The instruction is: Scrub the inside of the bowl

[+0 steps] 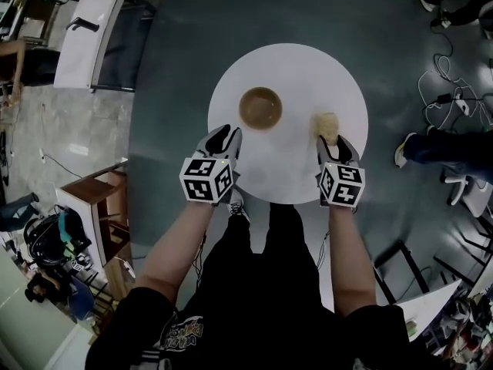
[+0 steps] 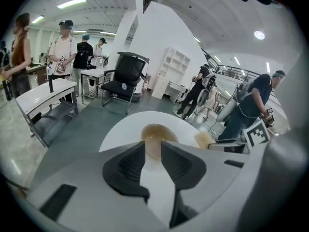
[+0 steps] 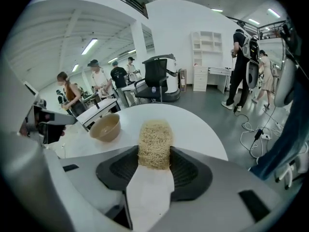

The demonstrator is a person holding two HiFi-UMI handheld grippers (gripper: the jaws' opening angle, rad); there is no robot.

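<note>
Right gripper (image 3: 153, 154) jaws on scrubber (image 3: 154, 144), pads touching both its sides. Scrubber rests on table (image 1: 308, 75), right side. Left gripper (image 2: 153, 151) jaws apart, narrow gap, empty, aimed at bowl (image 1: 260, 108). Bowl upright mid-table, left of scrubber, well apart.

Step, likely: secure scrubber. Squeeze centred and firm, since soft fibres may slip. Lift clear before crossing left. Left gripper should steady bowl rim before scrubbing.

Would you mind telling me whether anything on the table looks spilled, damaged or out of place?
Nothing stands out: the bowl sits upright and intact on the round table, the scrubber is between the right tongs.
</note>
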